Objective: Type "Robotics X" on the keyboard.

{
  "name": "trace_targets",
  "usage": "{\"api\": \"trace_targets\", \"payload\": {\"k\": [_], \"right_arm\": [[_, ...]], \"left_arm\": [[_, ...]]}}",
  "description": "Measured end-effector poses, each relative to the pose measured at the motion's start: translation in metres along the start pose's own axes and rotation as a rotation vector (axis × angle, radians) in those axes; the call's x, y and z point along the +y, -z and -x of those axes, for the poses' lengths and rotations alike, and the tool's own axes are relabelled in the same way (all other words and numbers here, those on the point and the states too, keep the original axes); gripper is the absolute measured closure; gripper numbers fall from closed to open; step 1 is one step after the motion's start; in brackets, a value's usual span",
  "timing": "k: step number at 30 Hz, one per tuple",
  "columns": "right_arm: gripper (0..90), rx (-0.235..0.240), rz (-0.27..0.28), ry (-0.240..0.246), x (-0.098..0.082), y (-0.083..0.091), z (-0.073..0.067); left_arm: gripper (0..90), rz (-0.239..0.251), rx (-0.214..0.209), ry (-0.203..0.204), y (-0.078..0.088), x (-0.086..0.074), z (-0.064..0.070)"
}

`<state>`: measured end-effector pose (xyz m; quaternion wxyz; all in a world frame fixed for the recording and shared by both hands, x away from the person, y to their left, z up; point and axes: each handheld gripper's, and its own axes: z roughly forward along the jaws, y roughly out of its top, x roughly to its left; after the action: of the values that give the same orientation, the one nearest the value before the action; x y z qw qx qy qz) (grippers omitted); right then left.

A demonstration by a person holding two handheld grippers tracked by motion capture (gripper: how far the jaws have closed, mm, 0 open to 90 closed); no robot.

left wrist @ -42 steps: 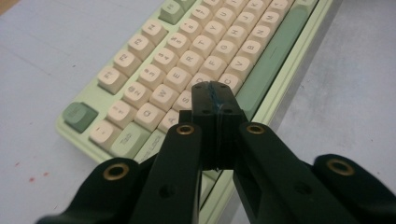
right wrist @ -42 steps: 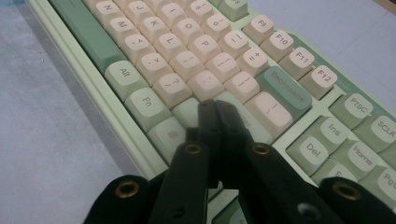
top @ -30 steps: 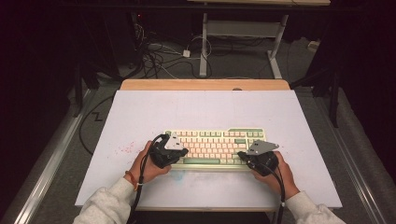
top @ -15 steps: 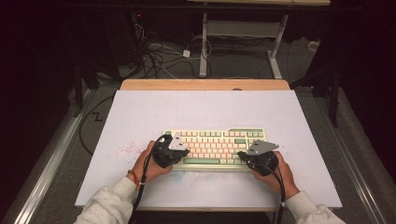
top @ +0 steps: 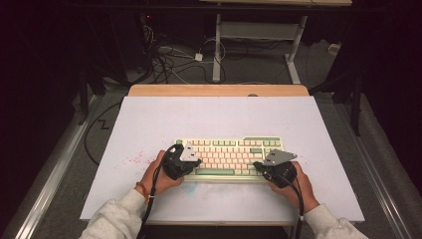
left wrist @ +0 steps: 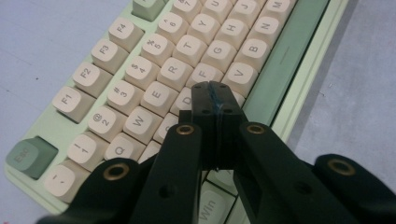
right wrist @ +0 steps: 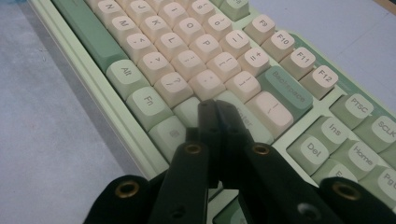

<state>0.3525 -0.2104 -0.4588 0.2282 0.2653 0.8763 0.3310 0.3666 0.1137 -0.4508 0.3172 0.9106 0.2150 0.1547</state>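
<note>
A pale green keyboard (top: 230,155) with cream and green keys lies on the white table top, near its front edge. My left gripper (top: 195,162) hovers over the keyboard's left end, jaws shut with nothing between them. In the left gripper view its tips (left wrist: 213,88) sit just over the D and C keys of the keyboard (left wrist: 154,70). My right gripper (top: 260,167) is over the keyboard's right end, also shut and empty. In the right gripper view its tips (right wrist: 215,105) rest near the Enter and Shift keys of the keyboard (right wrist: 205,46).
The white board (top: 219,119) covers a wooden table. Faint red marks (top: 133,159) stain it left of the keyboard. Cables (top: 174,62) and a desk frame (top: 259,35) lie on the floor beyond the far edge. A metal rail (top: 54,169) runs along the left side.
</note>
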Motion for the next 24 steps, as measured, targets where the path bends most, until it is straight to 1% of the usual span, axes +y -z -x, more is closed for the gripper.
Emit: {"api": "trace_targets", "payload": {"k": [1, 5, 12, 17, 19, 21, 24], "right_arm": [[90.0, 0.003, -0.004, 0.0, 0.0, 0.0, 0.0], [90.0, -0.002, -0.003, 0.006, 0.0, 0.0, 0.0], [90.0, -0.003, -0.003, 0.007, 0.0, 0.0, -0.001], [90.0, -0.005, -0.002, 0.01, 0.0, 0.0, -0.001], [90.0, -0.005, -0.004, 0.011, 0.0, 0.001, -0.001], [90.0, -0.004, -0.003, 0.011, 0.001, 0.001, -0.001], [90.0, 0.004, 0.02, 0.0, 0.003, 0.005, 0.0]], "left_arm": [[87.5, 0.004, 0.006, 0.001, 0.001, 0.0, 0.0], [87.4, 0.019, 0.007, 0.001, 0.005, 0.001, -0.001], [87.5, 0.026, 0.014, 0.002, 0.009, 0.002, -0.002], [86.6, 0.032, 0.033, 0.0, 0.011, 0.001, -0.003], [85.3, 0.043, 0.041, 0.001, 0.012, 0.001, -0.004], [82.1, 0.055, 0.061, -0.001, 0.014, 0.001, -0.004], [74.6, 0.082, 0.096, 0.013, 0.016, 0.001, -0.006]]}}
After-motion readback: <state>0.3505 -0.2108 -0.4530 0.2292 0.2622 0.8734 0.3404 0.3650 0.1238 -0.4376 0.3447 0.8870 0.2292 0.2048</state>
